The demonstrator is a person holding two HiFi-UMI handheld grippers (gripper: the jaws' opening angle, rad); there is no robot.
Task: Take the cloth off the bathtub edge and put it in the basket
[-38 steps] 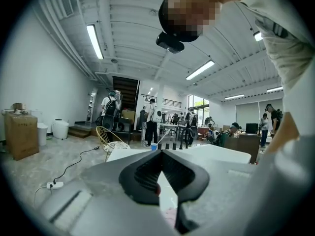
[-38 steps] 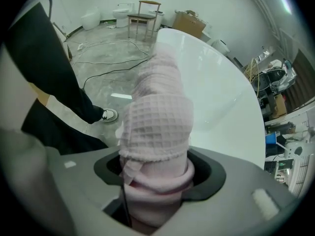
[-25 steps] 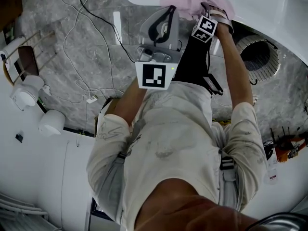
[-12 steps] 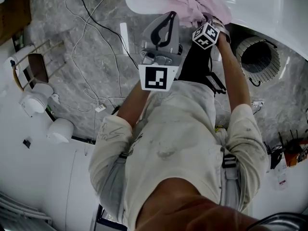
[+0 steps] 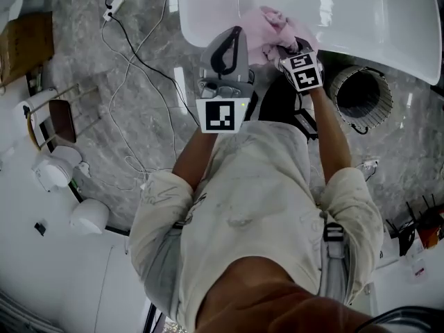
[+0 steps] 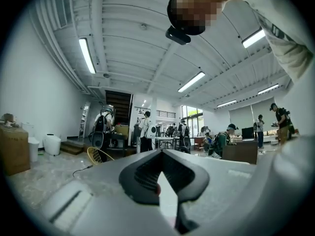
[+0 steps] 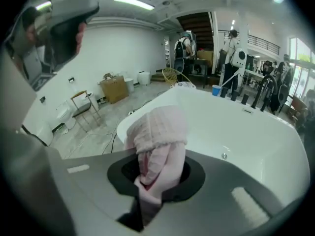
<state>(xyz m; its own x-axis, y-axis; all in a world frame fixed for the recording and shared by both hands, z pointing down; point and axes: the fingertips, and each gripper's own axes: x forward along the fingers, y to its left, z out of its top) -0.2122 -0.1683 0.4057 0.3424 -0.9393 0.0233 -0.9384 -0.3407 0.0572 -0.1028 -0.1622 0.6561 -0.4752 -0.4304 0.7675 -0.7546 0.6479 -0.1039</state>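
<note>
A pink cloth (image 5: pixel 267 30) lies bunched on the near edge of the white bathtub (image 5: pixel 361 12). My right gripper (image 5: pixel 286 47) is at the cloth's right side. In the right gripper view a fold of the cloth (image 7: pixel 157 136) rises from between the jaws, and the right gripper (image 7: pixel 156 178) is shut on it. My left gripper (image 5: pixel 234 32) hangs just left of the cloth, pointing up and away from it. Its jaws meet with nothing between them (image 6: pixel 160 181). The round ribbed basket (image 5: pixel 341 89) stands on the floor right of my right arm, below the tub's rim.
Cables (image 5: pixel 132 54) trail over the grey marble floor on the left. A wooden stool (image 5: pixel 52 116), a cardboard box (image 5: pixel 28 40) and white fixtures (image 5: pixel 90 214) stand at the far left. Several people are in the hall far behind (image 6: pixel 147 132).
My right gripper's jaws have closed on the pink cloth, which is now bunched against them. The tub and basket have slid down in the head view.
</note>
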